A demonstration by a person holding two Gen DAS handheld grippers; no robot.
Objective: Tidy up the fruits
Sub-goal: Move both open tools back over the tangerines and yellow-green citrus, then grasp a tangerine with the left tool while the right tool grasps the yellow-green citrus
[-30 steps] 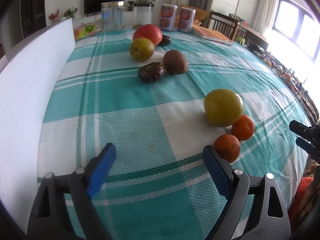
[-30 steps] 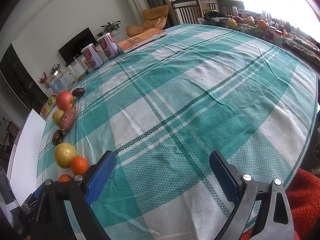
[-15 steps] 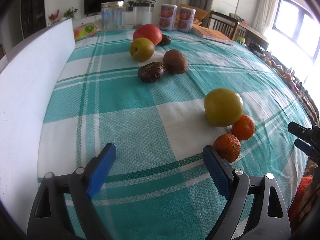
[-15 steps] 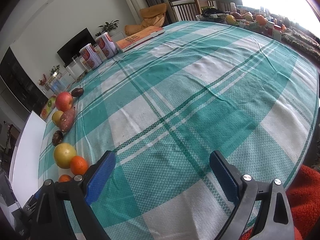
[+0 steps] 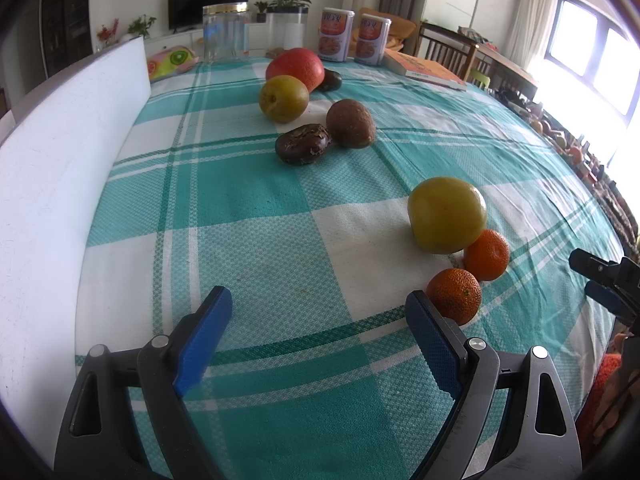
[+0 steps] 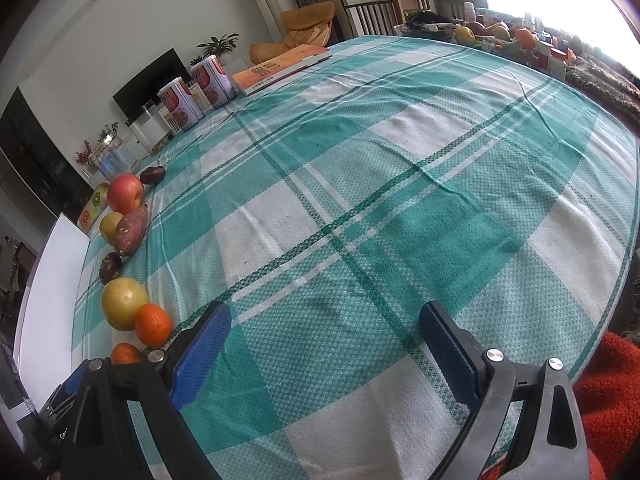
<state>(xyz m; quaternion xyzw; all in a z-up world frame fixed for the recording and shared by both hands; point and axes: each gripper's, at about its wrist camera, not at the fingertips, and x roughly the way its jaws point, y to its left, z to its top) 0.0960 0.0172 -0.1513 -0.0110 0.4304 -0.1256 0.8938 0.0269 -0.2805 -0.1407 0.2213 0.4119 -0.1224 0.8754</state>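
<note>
Blue-padded left gripper (image 5: 318, 312) and right gripper (image 6: 324, 330) hover wide apart and empty over the woven teal-checked tablecloth (image 5: 280, 220). Near the table's near edge, a pebbly mandarin (image 5: 454, 294) sits just beside the left gripper's right fingertip, a second mandarin (image 5: 486, 255) touching a smooth yellow citrus (image 5: 446, 214). Farther along lie wrinkled dark fruits (image 5: 302, 144), a russet sweet potato (image 5: 351, 123), a round pear (image 5: 283, 98) and a red apple (image 5: 296, 68).

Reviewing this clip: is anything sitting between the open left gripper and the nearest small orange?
Nothing visible does. The left gripper is open and empty, and the nearest orange lies just beyond its right finger on bare tablecloth. A second orange and the large yellow fruit lie behind it, not in the path.
</note>
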